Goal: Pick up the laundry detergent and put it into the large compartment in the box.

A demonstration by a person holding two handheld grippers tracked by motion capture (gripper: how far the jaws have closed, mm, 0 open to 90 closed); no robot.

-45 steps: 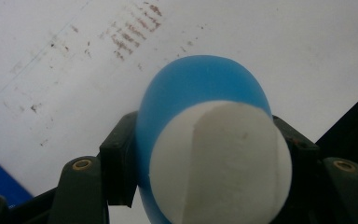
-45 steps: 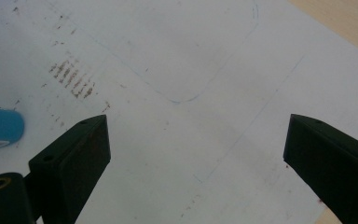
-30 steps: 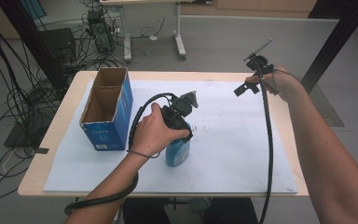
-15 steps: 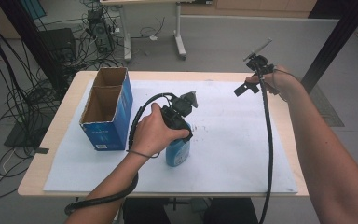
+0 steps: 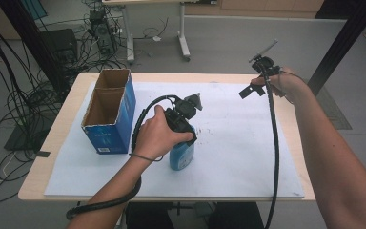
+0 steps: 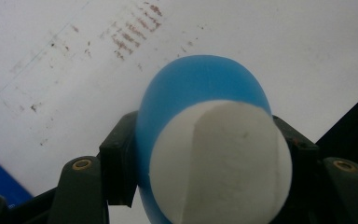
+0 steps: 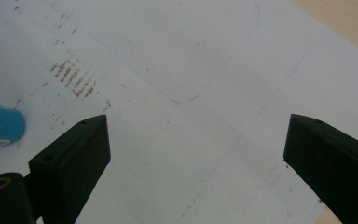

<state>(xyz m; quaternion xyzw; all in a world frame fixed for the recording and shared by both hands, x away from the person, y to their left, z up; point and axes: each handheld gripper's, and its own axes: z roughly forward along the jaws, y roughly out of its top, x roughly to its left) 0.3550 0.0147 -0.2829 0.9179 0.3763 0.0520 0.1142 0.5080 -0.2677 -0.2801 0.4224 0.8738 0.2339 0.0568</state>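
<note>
A blue bottle with a white cap stands upright on the white paper sheet near the table's middle. My left gripper is shut on its upper part, with the hand wrapped around the gripper body. In the left gripper view the bottle sits between the two black jaws, which press on both its sides, and the white cap faces the camera. My right gripper hovers above the table's far right, open and with nothing in it. In the right gripper view its jaws stand wide apart over marked paper, and the bottle peeks in at the left.
An open blue carton box with two compartments stands at the left of the wooden table. Cables trail from both grippers across the paper. Smudges and pencil outlines mark the sheet. Beyond the table are desks and floor cables.
</note>
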